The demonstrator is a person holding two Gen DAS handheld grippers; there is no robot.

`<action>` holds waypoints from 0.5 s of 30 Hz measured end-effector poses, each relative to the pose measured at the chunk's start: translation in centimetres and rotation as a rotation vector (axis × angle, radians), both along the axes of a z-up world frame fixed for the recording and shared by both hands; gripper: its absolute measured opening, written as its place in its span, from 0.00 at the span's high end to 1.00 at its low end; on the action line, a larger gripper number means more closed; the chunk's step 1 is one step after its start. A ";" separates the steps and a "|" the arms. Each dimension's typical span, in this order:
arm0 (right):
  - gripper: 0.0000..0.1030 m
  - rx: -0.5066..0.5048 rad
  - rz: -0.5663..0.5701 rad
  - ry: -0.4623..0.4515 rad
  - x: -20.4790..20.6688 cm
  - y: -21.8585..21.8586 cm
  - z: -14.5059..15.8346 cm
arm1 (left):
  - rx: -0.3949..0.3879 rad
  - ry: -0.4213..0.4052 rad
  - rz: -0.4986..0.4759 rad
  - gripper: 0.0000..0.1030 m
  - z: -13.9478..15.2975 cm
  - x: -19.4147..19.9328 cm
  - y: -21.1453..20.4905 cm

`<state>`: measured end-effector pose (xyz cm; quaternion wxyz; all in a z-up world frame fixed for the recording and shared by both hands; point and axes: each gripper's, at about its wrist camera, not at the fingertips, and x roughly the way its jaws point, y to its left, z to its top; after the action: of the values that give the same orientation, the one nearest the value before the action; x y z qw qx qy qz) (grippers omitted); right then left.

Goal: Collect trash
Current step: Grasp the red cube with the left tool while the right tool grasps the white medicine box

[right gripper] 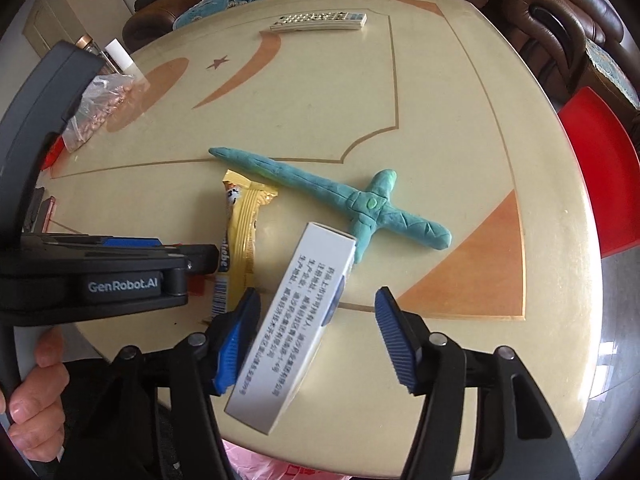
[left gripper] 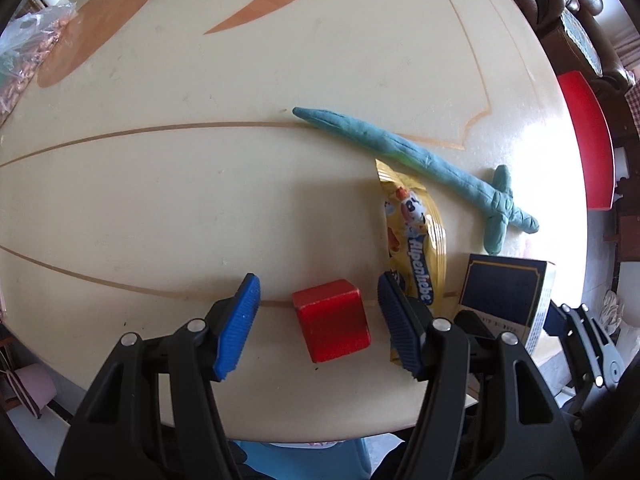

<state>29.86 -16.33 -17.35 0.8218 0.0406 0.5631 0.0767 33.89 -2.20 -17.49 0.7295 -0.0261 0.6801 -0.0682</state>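
Both grippers share one build: the left gripper (left gripper: 318, 326) and right gripper (right gripper: 316, 340) have glossy black plastic arms with triangular cut-outs, silver round rivets at the joints behind the jaws, and ribbed blue pads (left gripper: 237, 326) on the inner jaw faces. The left gripper's dark grey body carries white "GenRobot.AI" lettering (right gripper: 123, 286).

Table (left gripper: 200, 208) bears block (left gripper: 331, 325), wrapper (left gripper: 416, 236), sword (left gripper: 404, 156).

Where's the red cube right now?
In the left wrist view the red cube sits on the table between the left gripper's open fingers, untouched, just left of the yellow candy wrapper.
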 end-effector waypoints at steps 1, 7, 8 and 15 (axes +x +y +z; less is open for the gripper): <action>0.49 -0.004 0.000 0.002 0.1 0.0 -0.2 | 0.001 -0.001 0.000 0.41 0.0 0.1 0.0; 0.64 -0.009 0.010 0.013 0.2 0.2 -0.9 | 0.019 -0.011 0.014 0.53 0.2 -0.2 -0.2; 0.65 -0.011 0.011 0.011 0.1 0.2 -1.0 | 0.019 -0.013 0.019 0.56 0.2 -0.1 -0.1; 0.71 -0.040 0.018 -0.017 -0.4 -0.1 -0.5 | 0.003 -0.014 0.019 0.67 0.2 -0.2 0.1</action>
<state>29.42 -16.47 -17.83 0.8265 0.0183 0.5579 0.0730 33.67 -2.06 -17.31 0.7349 -0.0309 0.6747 -0.0604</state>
